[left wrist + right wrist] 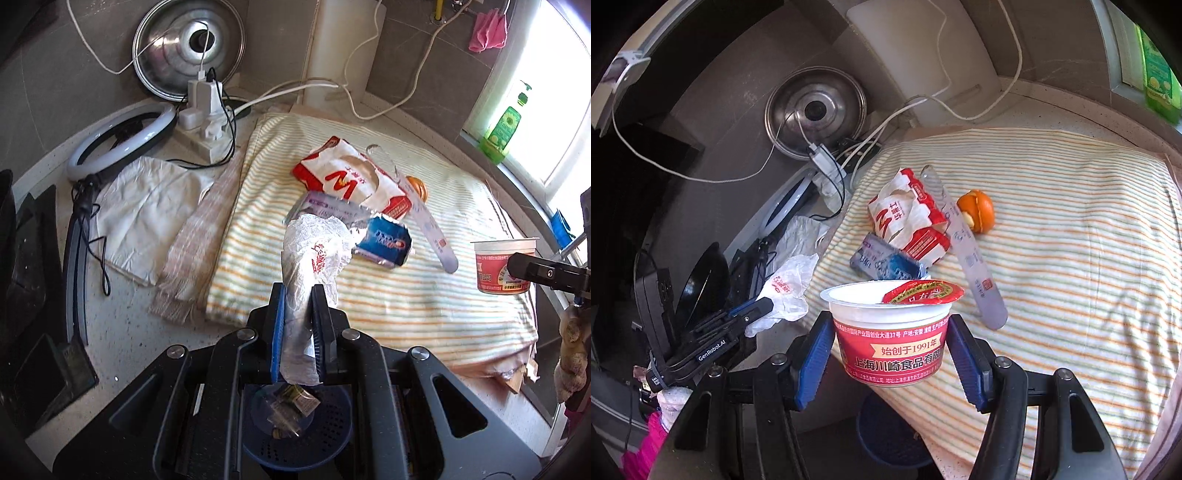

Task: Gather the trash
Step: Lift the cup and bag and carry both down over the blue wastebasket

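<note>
Left gripper clamped on crumpled wrapper, right gripper gripping red cup

A striped towel is covering the counter. A pot lid is leaning against the wall behind a power strip, beside a ring light. A green bottle is standing at the window.

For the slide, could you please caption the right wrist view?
Right gripper carries a red-and-white cup above the striped towel, over a blue basket.
</note>
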### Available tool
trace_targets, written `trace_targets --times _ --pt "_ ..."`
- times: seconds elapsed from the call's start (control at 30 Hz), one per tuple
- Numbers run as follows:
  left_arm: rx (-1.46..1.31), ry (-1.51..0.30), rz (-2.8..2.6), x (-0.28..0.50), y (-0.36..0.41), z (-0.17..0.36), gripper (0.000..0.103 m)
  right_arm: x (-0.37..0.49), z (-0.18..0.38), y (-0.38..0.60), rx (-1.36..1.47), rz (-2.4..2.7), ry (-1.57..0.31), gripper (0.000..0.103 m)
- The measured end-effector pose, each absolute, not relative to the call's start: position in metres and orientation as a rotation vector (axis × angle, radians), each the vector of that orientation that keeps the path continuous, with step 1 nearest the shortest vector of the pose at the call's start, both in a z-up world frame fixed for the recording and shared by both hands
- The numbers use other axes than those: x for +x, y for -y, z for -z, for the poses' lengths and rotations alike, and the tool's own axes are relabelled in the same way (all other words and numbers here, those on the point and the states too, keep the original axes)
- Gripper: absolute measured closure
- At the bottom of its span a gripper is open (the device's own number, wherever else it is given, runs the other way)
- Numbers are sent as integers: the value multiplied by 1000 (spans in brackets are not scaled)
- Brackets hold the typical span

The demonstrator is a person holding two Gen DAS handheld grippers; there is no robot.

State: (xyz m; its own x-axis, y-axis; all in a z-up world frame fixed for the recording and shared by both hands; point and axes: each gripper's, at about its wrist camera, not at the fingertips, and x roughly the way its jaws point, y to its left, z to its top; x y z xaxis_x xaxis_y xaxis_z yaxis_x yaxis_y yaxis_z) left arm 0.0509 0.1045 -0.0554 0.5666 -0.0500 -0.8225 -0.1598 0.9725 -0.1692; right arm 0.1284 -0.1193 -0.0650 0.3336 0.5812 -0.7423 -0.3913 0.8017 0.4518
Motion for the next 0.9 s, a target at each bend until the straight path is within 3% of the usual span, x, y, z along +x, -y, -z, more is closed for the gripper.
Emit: trace_targets --times 0.9 --pt "-278 -1254 -40 -64 -101 193 91 1 186 42 -1 -657 -1279 39"
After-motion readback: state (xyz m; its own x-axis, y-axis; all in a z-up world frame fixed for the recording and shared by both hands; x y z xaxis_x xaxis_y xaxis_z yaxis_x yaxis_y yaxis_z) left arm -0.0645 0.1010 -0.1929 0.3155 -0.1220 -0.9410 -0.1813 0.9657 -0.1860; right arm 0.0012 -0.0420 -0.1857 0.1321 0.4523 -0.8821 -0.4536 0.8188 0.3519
